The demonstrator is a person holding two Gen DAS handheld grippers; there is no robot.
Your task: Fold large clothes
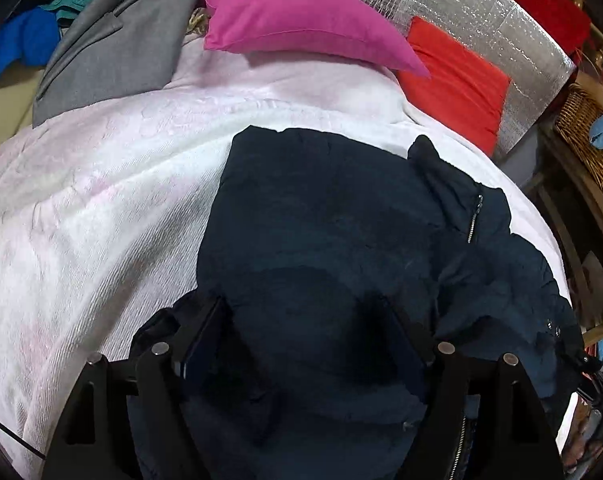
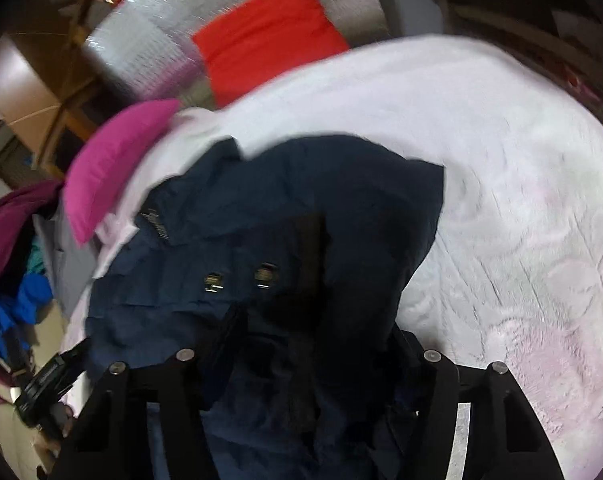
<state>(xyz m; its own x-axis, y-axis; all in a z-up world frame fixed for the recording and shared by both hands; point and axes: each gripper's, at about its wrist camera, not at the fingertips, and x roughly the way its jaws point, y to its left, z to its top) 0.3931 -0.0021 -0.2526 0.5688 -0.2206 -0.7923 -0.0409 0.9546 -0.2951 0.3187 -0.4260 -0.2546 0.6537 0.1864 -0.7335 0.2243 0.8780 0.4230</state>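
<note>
A large navy padded jacket [image 1: 341,208] lies spread on a white and pale pink blanket [image 1: 101,200]; its zip runs along the right side. My left gripper [image 1: 305,328] hovers over the jacket's near end, jaws wide apart, with the fabric under them and not pinched. In the blurred right wrist view the same jacket [image 2: 301,184] shows two metal snaps. Dark folds bunch up between the spread fingers of my right gripper [image 2: 317,340]. Whether its pads press on the cloth is hidden by blur and dark fabric.
A magenta pillow [image 1: 301,20] and a red cushion [image 1: 457,80] sit at the bed's head against a silver foil panel [image 1: 481,12]. A grey coat [image 1: 113,52] and blue clothes [image 1: 21,44] pile at the far left. A wicker basket [image 1: 589,132] stands at the right.
</note>
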